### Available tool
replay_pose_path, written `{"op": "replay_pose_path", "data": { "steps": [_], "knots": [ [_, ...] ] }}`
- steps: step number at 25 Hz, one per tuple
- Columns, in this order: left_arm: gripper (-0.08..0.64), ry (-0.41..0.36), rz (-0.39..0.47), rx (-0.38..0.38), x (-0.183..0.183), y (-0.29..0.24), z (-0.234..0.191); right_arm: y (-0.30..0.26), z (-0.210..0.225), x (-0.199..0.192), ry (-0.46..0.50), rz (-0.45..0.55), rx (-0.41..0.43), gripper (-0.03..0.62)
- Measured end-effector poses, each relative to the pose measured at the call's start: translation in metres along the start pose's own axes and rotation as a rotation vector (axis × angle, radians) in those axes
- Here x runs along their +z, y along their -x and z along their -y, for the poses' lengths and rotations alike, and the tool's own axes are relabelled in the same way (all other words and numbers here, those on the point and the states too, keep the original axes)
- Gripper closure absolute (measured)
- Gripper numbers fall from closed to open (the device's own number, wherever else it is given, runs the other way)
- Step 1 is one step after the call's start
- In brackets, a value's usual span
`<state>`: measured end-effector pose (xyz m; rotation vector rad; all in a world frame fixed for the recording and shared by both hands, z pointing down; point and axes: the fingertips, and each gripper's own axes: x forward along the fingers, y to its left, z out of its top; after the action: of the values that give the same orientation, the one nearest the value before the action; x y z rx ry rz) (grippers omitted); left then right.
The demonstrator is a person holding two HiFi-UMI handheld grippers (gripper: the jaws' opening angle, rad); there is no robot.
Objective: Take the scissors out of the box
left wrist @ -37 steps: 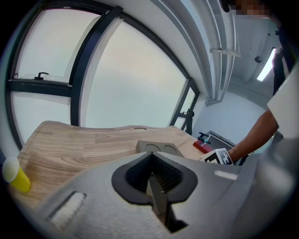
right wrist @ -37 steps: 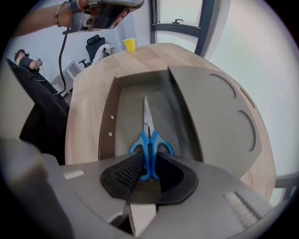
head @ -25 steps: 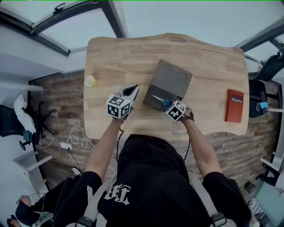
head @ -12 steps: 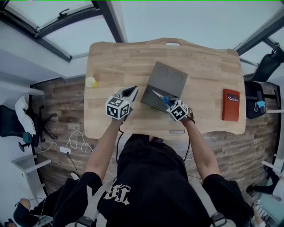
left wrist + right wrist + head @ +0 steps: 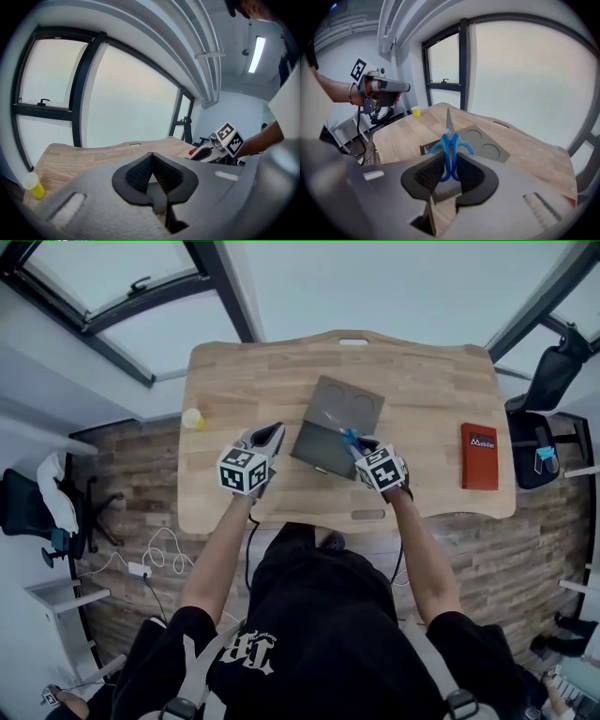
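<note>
The right gripper (image 5: 450, 163) has its jaws narrowed onto the scissors (image 5: 450, 149). The two dark ribbed pads press on the blue handle loops from either side, and the closed steel blades stick out past the fingertips, pointing away from the person. Seen from the head view, the scissors (image 5: 343, 431) hang in that grip over the grey box (image 5: 314, 444) and appear clear of it, not lying inside.

Just beyond and below the right gripper's jaws is the box (image 5: 487, 146). Its flat grey panel shows two round recesses, and a darker opening lies at the end nearer the jaws. The box rests on the light wooden table (image 5: 431, 390).

The left gripper (image 5: 151, 161) is empty, with its pads drawn together so the tips meet and nothing between them. In the head view, the left gripper (image 5: 270, 435) hovers beside the box's left edge, apart from it and roughly level with the right gripper (image 5: 354, 441).

Further out to the left gripper's left, a small yellow container (image 5: 193, 418) stands near the table's edge. To the right gripper's right, well apart from it, a red book (image 5: 478, 456) lies flat on the table. Past the far edge of the table, large dark-framed windows fill the background.
</note>
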<state>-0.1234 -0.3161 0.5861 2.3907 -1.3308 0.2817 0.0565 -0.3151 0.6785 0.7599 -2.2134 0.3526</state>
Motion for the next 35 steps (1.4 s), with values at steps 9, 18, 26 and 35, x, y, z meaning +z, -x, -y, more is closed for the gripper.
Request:
{"op": "replay_pose_path", "data": {
  "steps": [9,18,26,35],
  "knots": [
    [0.558,-0.042,0.035,0.003,0.019,0.009,0.035,0.055,0.009,0.026,-0.076,0.154,-0.072,0.505],
    [0.558,-0.050,0.071,0.025,0.031,0.018,0.061,0.098,0.012,0.041,-0.112,0.258,-0.121,0.505],
    [0.558,-0.059,0.101,0.032,0.040,0.026,0.074,0.123,0.013,0.036,-0.146,0.304,-0.155,0.505],
    [0.558,-0.072,0.118,0.029,0.047,0.031,0.087,0.139,0.011,0.031,-0.156,0.330,-0.167,0.505]
  ]
}}
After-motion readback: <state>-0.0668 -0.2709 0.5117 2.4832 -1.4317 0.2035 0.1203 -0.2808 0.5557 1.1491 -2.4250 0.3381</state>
